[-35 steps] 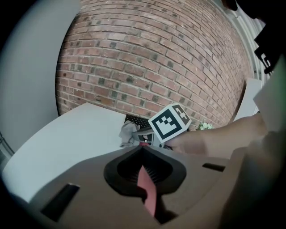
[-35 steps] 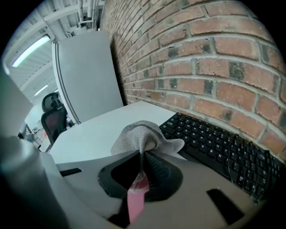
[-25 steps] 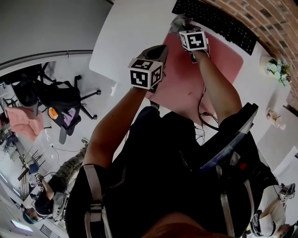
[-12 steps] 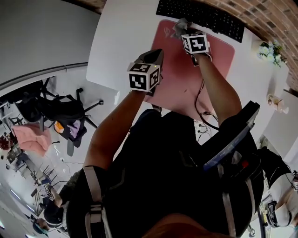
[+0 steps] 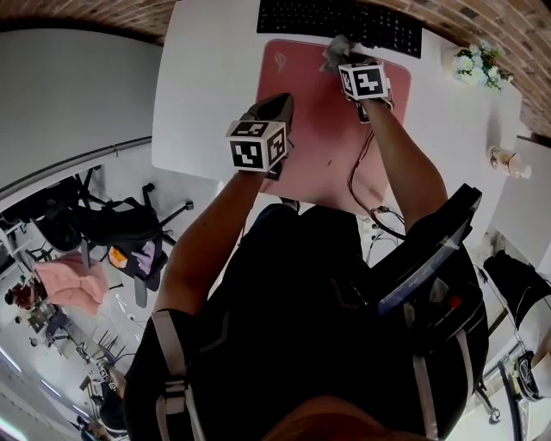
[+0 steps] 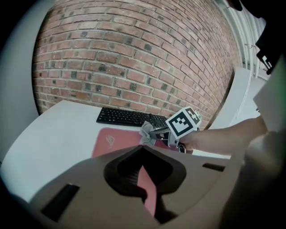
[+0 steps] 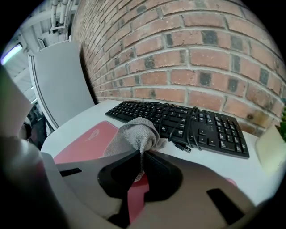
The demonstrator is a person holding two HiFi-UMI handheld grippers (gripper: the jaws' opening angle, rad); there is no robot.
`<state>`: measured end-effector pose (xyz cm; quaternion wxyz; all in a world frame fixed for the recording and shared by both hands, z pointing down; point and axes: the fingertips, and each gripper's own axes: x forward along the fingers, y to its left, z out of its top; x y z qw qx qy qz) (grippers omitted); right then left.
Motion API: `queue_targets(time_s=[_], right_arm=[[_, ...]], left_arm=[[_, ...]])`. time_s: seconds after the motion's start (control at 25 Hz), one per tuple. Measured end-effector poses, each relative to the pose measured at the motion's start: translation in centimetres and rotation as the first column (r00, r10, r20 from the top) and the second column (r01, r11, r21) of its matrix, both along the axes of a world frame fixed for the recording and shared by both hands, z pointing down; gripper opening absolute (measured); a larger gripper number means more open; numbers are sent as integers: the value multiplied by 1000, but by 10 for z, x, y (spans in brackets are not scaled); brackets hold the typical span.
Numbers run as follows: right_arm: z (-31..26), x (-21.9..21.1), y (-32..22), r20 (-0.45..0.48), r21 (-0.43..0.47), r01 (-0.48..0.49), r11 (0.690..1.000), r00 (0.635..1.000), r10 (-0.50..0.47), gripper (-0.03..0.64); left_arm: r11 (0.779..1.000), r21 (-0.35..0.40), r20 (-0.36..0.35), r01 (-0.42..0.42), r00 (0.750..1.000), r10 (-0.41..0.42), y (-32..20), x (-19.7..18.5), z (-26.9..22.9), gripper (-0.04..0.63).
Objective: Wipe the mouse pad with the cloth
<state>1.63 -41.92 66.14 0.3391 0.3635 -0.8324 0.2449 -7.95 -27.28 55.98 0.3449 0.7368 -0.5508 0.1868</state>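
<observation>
mouse pad point(image 5: 318, 121) stretches toward the person from the cloth point(image 7: 134, 134), pinched by the right gripper point(image 7: 141, 157) at the pad's far edge; left gripper point(image 6: 142, 152), pressed together empty, hovers near-left.

Head view: steeply down over the desk point(image 5: 202, 77). Gripper views: low, close, facing the brick wall point(image 6: 134, 58). Shared: keyboard point(image 5: 340, 21), mouse pad point(image 5: 310, 112).
</observation>
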Motion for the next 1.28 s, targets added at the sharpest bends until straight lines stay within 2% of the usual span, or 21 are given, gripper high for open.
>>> queue_targets(time_s=[0.16, 0.52, 0.76, 1.28], right_arm=[[1, 24, 0, -2, 2, -32, 999, 999, 32, 31], [1, 84, -2, -22, 5, -115, 993, 993, 115, 31], [1, 120, -1, -28, 6, -174, 985, 984, 174, 31], [-1, 196, 4, -74, 21, -309, 951, 948, 310, 31]], left_arm=[[1000, 14, 3, -10, 1000, 10, -1, 12, -3, 3], [996, 35, -15, -85, 996, 86, -9, 52, -8, 3], [994, 53, 5, -98, 995, 98, -10, 68, -12, 3], [980, 79, -27, -183, 982, 186, 0, 104, -22, 3]])
